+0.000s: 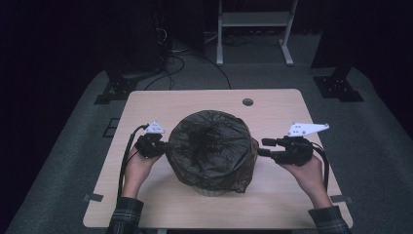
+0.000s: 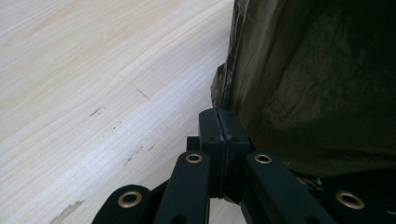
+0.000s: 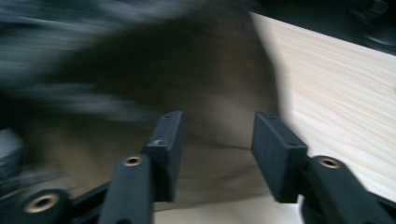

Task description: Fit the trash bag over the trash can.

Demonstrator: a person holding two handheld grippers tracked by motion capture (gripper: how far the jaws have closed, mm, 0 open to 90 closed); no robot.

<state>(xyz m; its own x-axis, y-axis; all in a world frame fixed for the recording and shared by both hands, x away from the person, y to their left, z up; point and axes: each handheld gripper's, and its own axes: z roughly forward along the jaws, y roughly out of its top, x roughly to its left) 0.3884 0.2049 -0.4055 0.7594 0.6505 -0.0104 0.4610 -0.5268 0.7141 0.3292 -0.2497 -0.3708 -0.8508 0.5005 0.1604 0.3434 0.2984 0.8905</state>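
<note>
Left gripper (image 1: 163, 146) pressed together, apparently pinching the dark bin bag (image 1: 212, 146) draped over the white bin (image 1: 210, 191) between both claws. Right gripper (image 1: 263, 147) spread, empty. Risk: one-sided pull could tear film or tip bin.

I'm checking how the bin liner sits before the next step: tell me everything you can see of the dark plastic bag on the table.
The dark plastic bag is thin, crinkled, brownish-black film, slightly see-through and glossy. It is draped over a round white bin, whose base peeks out below the front hem, and bunches into a dip on top. It stands mid-table. The left gripper is at its left side, jaws shut at the bag's edge; whether film is pinched cannot be told. The right gripper, jaws apart, sits beside its right side.
</note>
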